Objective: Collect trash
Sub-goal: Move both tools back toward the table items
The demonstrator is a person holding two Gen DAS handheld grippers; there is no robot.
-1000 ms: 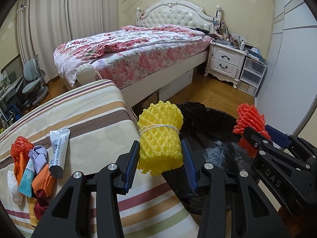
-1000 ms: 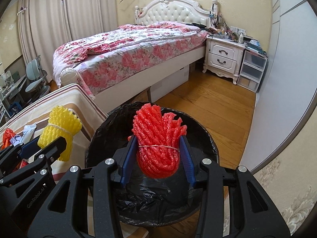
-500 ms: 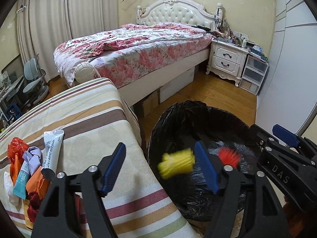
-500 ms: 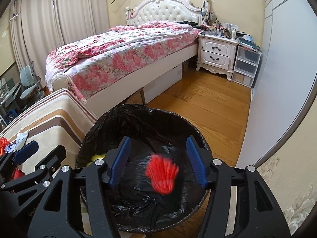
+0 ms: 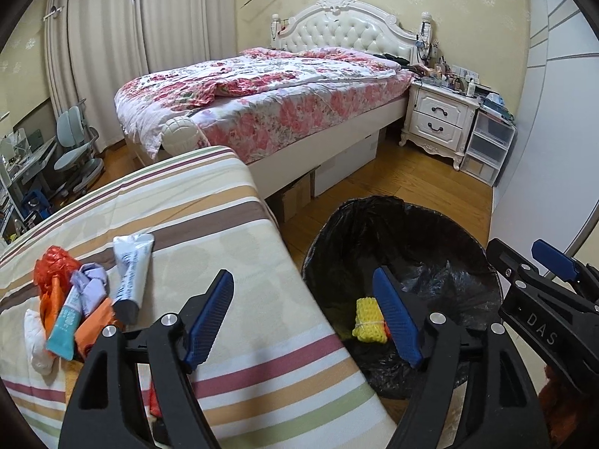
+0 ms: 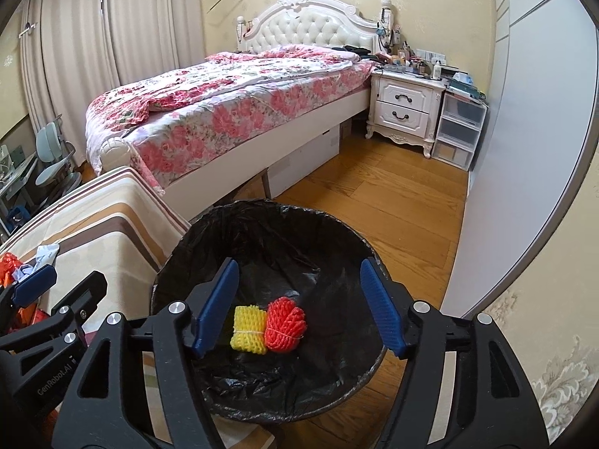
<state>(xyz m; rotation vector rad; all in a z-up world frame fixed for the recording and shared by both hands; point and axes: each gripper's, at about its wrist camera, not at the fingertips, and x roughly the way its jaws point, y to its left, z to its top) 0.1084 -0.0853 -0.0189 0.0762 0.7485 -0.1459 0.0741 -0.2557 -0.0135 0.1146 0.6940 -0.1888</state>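
Note:
A black-lined trash bin (image 6: 348, 254) stands on the floor beside a striped table. At its bottom lie a yellow foam net (image 6: 250, 329) and a red foam net (image 6: 285, 323), side by side. The yellow net also shows in the left wrist view (image 5: 368, 320). My right gripper (image 6: 299, 308) is open and empty above the bin. My left gripper (image 5: 309, 318) is open and empty over the table edge next to the bin (image 5: 337, 239). A pile of trash lies on the table at the left: a white tube (image 5: 131, 271), a teal tube (image 5: 65, 327), orange wrappers (image 5: 52, 265) and crumpled paper (image 5: 91, 284).
The striped tablecloth (image 5: 209, 224) covers the table. A flowered bed (image 5: 269, 97) stands behind, with a white nightstand (image 5: 440, 121) and plastic drawers (image 5: 486, 146) to its right. Wooden floor (image 6: 393, 202) lies beyond the bin. A wall panel (image 6: 524, 149) is at the right.
Both grippers opened and dropped their foam nets. The yellow and red nets fell and now rest at the bottom of the bin.

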